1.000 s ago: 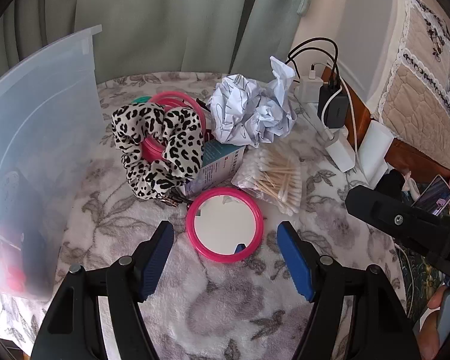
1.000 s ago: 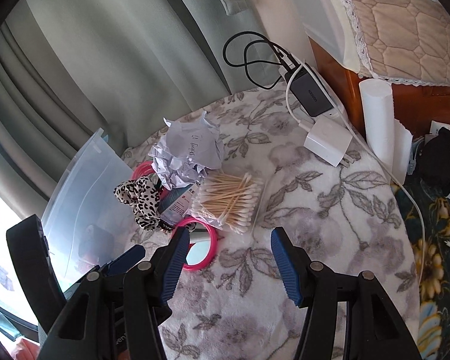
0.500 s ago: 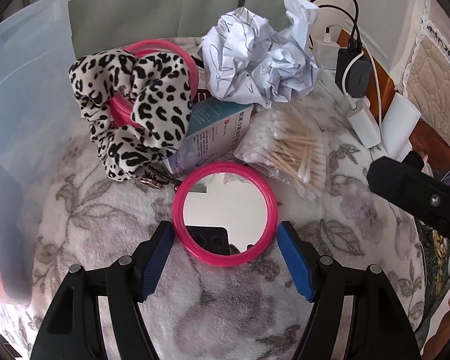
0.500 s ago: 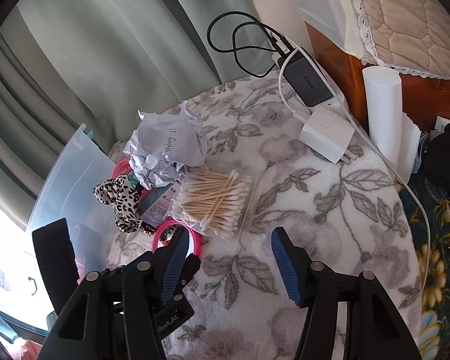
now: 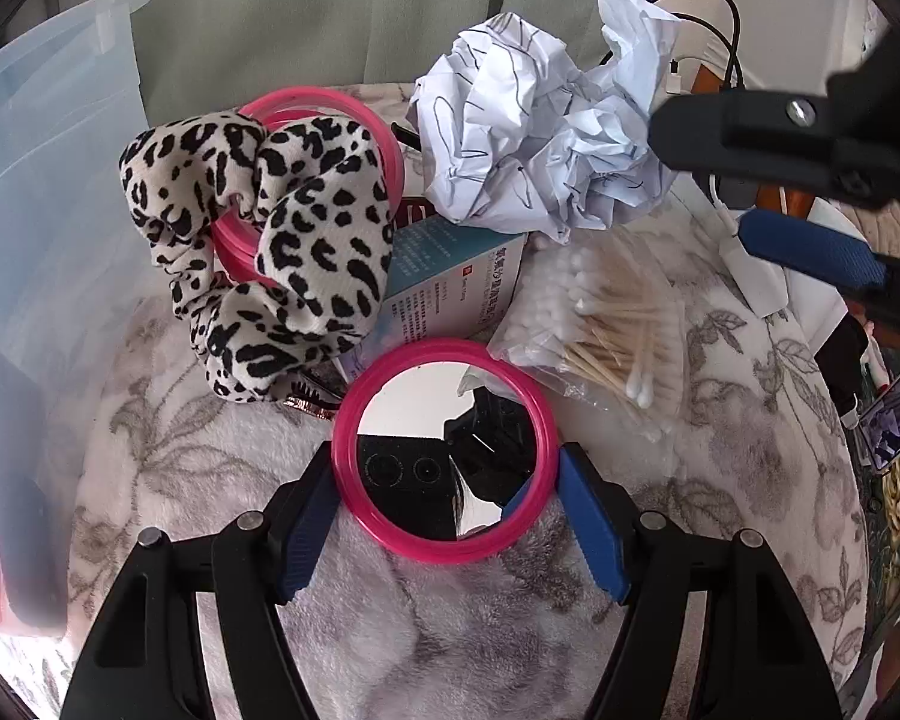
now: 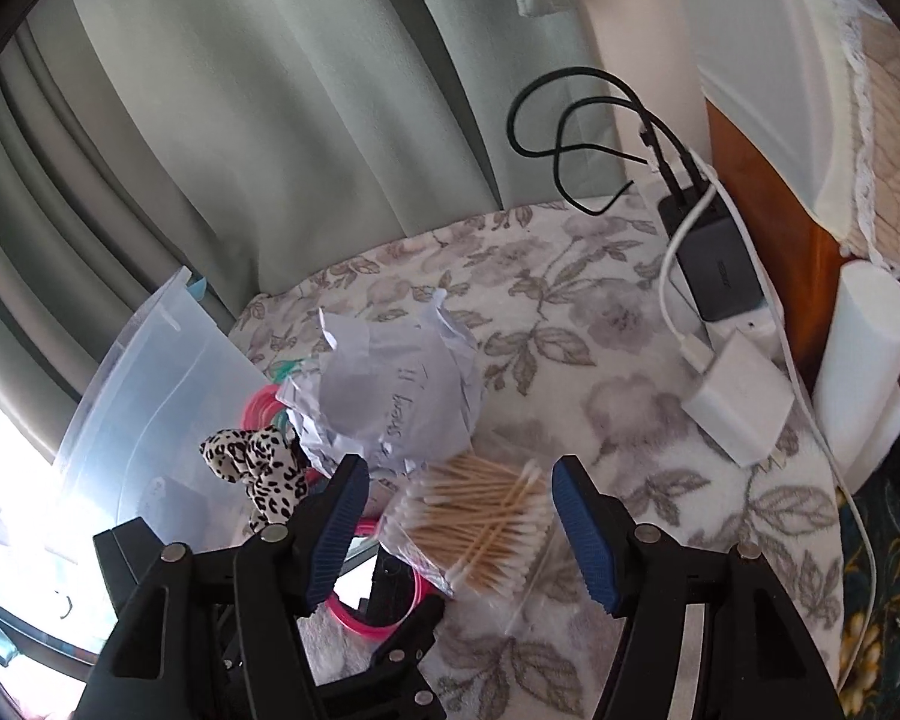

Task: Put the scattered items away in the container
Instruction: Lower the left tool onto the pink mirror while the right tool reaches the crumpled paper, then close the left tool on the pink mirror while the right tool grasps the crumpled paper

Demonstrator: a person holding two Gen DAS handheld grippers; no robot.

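Observation:
A round pink-rimmed mirror point(image 5: 444, 450) lies on the floral cloth between the open pads of my left gripper point(image 5: 447, 507), one pad on each side of its rim. Behind it lie a leopard scrunchie point(image 5: 270, 258) on a pink ring point(image 5: 384, 138), a small blue box point(image 5: 450, 276), crumpled paper point(image 5: 540, 126) and a bag of cotton swabs point(image 5: 612, 330). My right gripper point(image 6: 456, 531) is open above the cotton swabs point(image 6: 480, 522), with the paper point(image 6: 390, 396) just beyond. The clear plastic container point(image 5: 42, 192) stands at the left.
A black charger point(image 6: 714, 264), a white adapter point(image 6: 738, 414) and cables point(image 6: 570, 138) lie at the table's back right. A white roll point(image 6: 864, 360) stands by the wooden bed frame. Green curtains hang behind. The container point(image 6: 150, 396) holds dark and red items.
My left gripper has moved forward and down until its pads flank the mirror. My right gripper has moved forward over the cotton swabs.

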